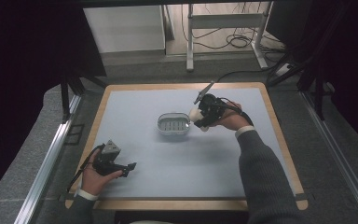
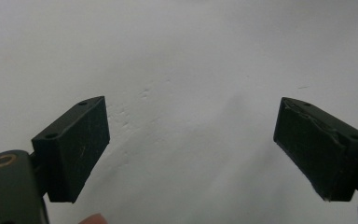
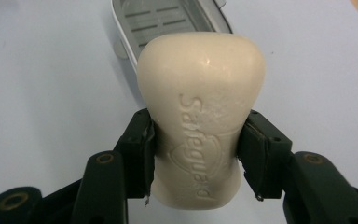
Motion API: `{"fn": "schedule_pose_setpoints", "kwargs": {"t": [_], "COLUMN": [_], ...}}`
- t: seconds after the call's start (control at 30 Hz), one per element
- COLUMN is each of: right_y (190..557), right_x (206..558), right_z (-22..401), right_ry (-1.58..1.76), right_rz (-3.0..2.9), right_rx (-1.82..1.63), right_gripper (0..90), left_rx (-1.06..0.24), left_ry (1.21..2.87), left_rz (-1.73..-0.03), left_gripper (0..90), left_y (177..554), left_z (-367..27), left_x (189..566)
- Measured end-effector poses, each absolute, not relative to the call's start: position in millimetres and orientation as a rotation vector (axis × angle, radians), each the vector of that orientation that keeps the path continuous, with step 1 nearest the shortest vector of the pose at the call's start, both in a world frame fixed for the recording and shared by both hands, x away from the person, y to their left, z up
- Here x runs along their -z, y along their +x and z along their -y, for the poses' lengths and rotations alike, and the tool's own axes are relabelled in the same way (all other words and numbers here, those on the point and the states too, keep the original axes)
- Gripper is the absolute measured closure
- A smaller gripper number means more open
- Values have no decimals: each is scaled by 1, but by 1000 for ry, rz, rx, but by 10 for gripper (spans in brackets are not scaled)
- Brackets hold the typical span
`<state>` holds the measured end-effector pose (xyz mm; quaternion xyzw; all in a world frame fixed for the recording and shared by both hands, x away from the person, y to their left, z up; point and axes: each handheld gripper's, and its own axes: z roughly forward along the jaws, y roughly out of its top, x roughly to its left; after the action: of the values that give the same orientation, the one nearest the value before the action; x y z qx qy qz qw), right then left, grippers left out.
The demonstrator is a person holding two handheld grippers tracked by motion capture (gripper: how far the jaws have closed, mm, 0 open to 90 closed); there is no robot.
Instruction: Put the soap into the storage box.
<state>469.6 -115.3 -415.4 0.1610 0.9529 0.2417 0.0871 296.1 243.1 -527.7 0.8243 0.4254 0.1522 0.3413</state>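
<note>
The right tool [image 3: 196, 154] pinched the soap bar [image 3: 200, 116] just right of the soap dish [image 1: 173, 124]; it wanted centring over the dish before release, while the left tool [image 2: 191, 149] sat spread on the desk [image 1: 191, 158].

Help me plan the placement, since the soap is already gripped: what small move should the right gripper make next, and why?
Probably carry the soap a little further over the dish and lower it in. The right gripper is shut on the soap at its narrow waist, holding it just beside the dish's right end, and the slatted tray looks empty. The left gripper is open and idle over the mat.
</note>
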Motion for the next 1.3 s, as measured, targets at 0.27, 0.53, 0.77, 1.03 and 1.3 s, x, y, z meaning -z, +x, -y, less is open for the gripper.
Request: {"fn": "schedule_pose_setpoints", "kwargs": {"t": [0.27, 0.53, 0.77, 1.03, 1.3], "right_y": [477, 482, 487, 492, 496], "right_x": [414, 410, 411, 413, 414], "right_z": [110, 94, 85, 74, 50], "right_ry": [455, 387, 368, 325, 259], "right_rz": [-2842, -2837, -2841, -2849, -2861], "right_rx": [-717, -721, -724, -693, -669], "right_gripper": [492, 492, 493, 493, 493], "left_rx": [-396, -393, -397, -394, -393], "left_ry": [2145, 2147, 2156, 2153, 2159], "left_rz": [-1108, -1106, -1101, -1101, -1100], "left_gripper": [109, 109, 109, 109, 109], "left_y": [297, 298, 298, 298, 298], "left_z": [-242, -242, -243, -243, -242], "left_x": [528, 528, 528, 528, 529]}}
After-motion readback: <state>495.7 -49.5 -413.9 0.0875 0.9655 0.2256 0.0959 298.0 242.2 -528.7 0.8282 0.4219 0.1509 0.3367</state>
